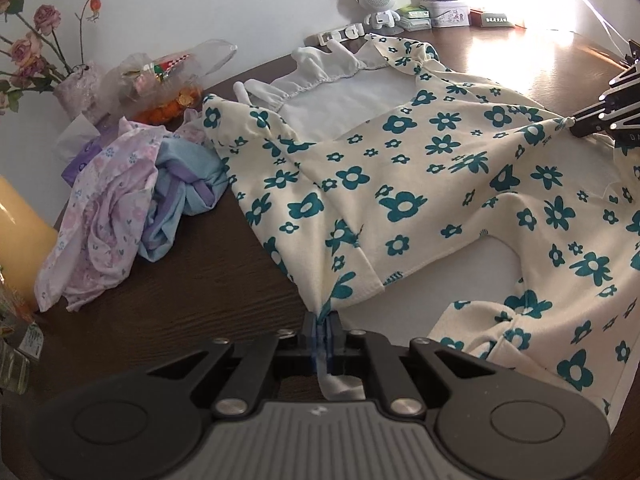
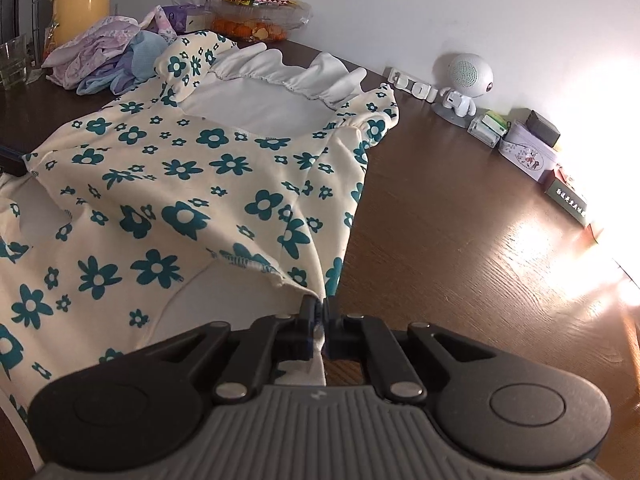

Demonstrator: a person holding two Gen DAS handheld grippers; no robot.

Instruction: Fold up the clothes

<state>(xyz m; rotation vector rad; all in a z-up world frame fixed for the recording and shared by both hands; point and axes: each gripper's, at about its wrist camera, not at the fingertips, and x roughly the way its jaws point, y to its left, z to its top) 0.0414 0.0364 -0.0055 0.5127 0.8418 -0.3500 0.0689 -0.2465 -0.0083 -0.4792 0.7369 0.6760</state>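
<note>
Your left gripper (image 1: 323, 322) was pressed together on a pinch of the cream knit garment printed with teal flowers (image 1: 400, 184), cloth bunched between the pads and a white tail hanging behind them. Your right gripper (image 2: 318, 312) was likewise clamped on the opposite lower edge of the same garment, fabric gathered into a peak at the pads. In the left wrist view the right gripper showed at the far right, the cloth drawn taut towards it.

The garment lay spread across the dark wood-grain bench (image 2: 460, 220), its white ruffled neckline (image 2: 280, 76) towards the back edge by the wall, its lower part lifted at both grips.

Judgement: the step in hand appeared to be carrying the lower edge up towards the neckline. To do it well, you needed both grips level and evenly tensioned, so the crease fell straight across. The hold at each side looked shallow; a slip was possible under a hard pull.

The crumpled lilac and blue clothes (image 1: 120, 208) lay just beside the garment's left shoulder; you should have kept the fold clear of them.
</note>
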